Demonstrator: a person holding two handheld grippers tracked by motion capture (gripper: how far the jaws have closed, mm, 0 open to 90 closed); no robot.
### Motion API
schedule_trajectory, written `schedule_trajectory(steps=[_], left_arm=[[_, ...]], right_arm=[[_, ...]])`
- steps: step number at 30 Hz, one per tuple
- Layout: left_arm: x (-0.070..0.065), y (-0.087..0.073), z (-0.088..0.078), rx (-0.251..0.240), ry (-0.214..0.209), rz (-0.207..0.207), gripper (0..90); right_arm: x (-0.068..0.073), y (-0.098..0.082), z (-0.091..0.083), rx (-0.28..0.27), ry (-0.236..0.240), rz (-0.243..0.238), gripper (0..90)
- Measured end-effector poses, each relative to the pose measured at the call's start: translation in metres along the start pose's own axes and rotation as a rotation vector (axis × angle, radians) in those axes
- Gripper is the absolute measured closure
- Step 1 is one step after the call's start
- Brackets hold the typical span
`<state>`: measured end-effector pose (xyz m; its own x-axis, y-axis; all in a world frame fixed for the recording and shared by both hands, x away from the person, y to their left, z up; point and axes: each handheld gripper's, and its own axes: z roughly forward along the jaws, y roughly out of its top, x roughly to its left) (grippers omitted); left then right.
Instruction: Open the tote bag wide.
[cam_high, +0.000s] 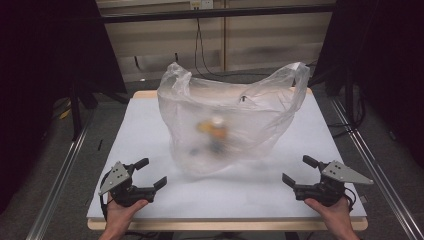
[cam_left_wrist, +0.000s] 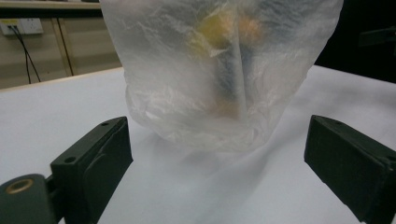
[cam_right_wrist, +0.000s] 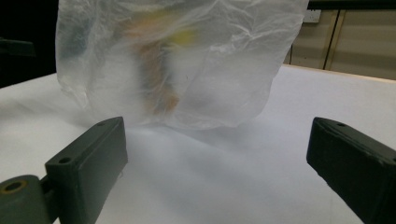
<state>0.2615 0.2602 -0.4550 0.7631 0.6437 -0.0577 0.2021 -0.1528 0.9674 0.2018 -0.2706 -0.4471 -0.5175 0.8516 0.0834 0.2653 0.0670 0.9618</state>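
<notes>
Nearest the high camera, two forearms come in from the bottom edge, each hand gripping a black two-jaw tool above the front rim of the white table (cam_high: 150, 122); that table is the largest thing, a pale board with a wooden edge, set between metal rails on a grey floor, with dark curtains to either side and a beige wall with a socket and hanging cables behind.

Next in size is the plastic bag (cam_high: 227, 120), translucent and crinkled, standing upright near the middle of the table with its two handles raised at the top corners; it sits well ahead of both tools, between them in the sideways sense, and touches neither; inside it, blurred through the film, are several small objects (cam_high: 214, 132) in yellow, orange, white and a dark blue tone, too hazy to name.

Smaller still, the left gripper (cam_high: 154, 173) rests at the near left of the table, pointing toward the bag; its jaws stand wide apart with nothing between them but bare tabletop, as the left gripper view confirms, where the bag (cam_left_wrist: 219, 70) rises beyond the jaw tips; the right gripper (cam_high: 299, 170) lies at the near right, likewise spread wide and holding nothing, the bag (cam_right_wrist: 182, 65) standing beyond its jaws in the right gripper view.
</notes>
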Motion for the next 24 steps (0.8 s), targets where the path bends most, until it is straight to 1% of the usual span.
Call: schedule_trajectory(steps=[1, 2, 3, 4, 5, 6, 7, 8, 9, 11, 12, 13, 14, 16, 17, 18, 19, 20, 21, 22, 23, 24], left_arm=[[-0.002, 0.0, 0.001, -0.006, 0.006, -0.006, 10.7], [-0.002, 0.0, 0.001, -0.006, 0.006, -0.006, 11.4], [-0.002, 0.001, 0.001, 0.012, 0.0, 0.008, 13.0], [-0.003, 0.001, 0.002, 0.008, -0.004, -0.004, 13.0], [-0.004, 0.002, 0.003, 0.014, -0.031, 0.008, 17.6], [-0.004, 0.002, 0.003, 0.014, -0.031, 0.008, 20.3], [-0.006, 0.002, 0.004, 0.013, -0.038, -0.005, 21.3], [-0.006, 0.002, 0.005, 0.027, -0.037, 0.012, 21.3], [-0.008, 0.004, 0.006, 0.038, -0.054, 0.032, 24.4], [-0.011, 0.005, 0.008, 0.032, -0.059, 0.027, 25.0], [-0.013, 0.005, 0.009, 0.023, -0.063, 0.02, 26.3], [-0.013, 0.007, 0.008, 0.043, -0.065, 0.059, 27.8], [-0.015, 0.008, 0.008, 0.04, -0.066, 0.056, 29.6], [-0.018, 0.011, 0.008, 0.041, -0.072, 0.072, 31.9], [-0.02, 0.012, 0.008, 0.027, -0.081, 0.047, 31.9], [-0.02, 0.013, 0.007, 0.032, -0.083, 0.066, 35.0], [-0.02, 0.014, 0.007, 0.038, -0.084, 0.071, 36.3], [-0.022, 0.015, 0.008, 0.029, -0.106, 0.052, 37.2], [-0.022, 0.015, 0.008, 0.029, -0.106, 0.052, 37.3], [-0.021, 0.016, 0.008, 0.034, -0.107, 0.062, 39.7], [-0.023, 0.018, 0.01, 0.031, -0.098, 0.063, 39.7], [-0.022, 0.019, 0.011, 0.038, -0.121, 0.064, 41.5]], right_arm=[[0.0, 0.0, 0.001, 0.002, 0.0, -0.001, 10.1], [0.0, 0.0, 0.001, 0.002, 0.0, -0.001, 10.1], [-0.002, 0.001, 0.002, 0.01, 0.021, 0.007, 11.6], [-0.002, 0.001, 0.002, 0.01, 0.021, 0.007, 11.6], [-0.003, 0.001, 0.003, 0.02, 0.038, 0.01, 19.4], [-0.003, 0.001, 0.003, 0.02, 0.038, 0.01, 19.4], [-0.003, 0.002, 0.003, 0.01, 0.045, 0.006, 24.1], [-0.003, 0.002, 0.003, 0.01, 0.045, 0.006, 24.1], [-0.003, 0.004, 0.004, 0.014, 0.071, 0.002, 26.5], [-0.003, 0.005, 0.005, 0.016, 0.077, 0.009, 27.2], [-0.002, 0.005, 0.006, 0.017, 0.09, 0.009, 31.3], [-0.002, 0.006, 0.007, 0.019, 0.098, 0.001, 34.1], [-0.001, 0.008, 0.008, 0.021, 0.115, -0.002, 38.8], [0.001, 0.01, 0.009, 0.027, 0.134, -0.01, 42.8], [0.001, 0.01, 0.009, 0.027, 0.134, -0.01, 42.8], [0.004, 0.013, 0.01, 0.026, 0.148, -0.022, 47.8], [0.005, 0.014, 0.011, 0.03, 0.159, -0.026, 49.2], [0.006, 0.016, 0.011, 0.038, 0.172, -0.035, 51.4], [0.006, 0.016, 0.011, 0.038, 0.172, -0.035, 51.4], [0.008, 0.02, 0.012, 0.027, 0.169, -0.058, 56.4], [0.008, 0.02, 0.012, 0.027, 0.169, -0.058, 56.4], [0.008, 0.022, 0.013, 0.03, 0.188, -0.051, 58.1]])
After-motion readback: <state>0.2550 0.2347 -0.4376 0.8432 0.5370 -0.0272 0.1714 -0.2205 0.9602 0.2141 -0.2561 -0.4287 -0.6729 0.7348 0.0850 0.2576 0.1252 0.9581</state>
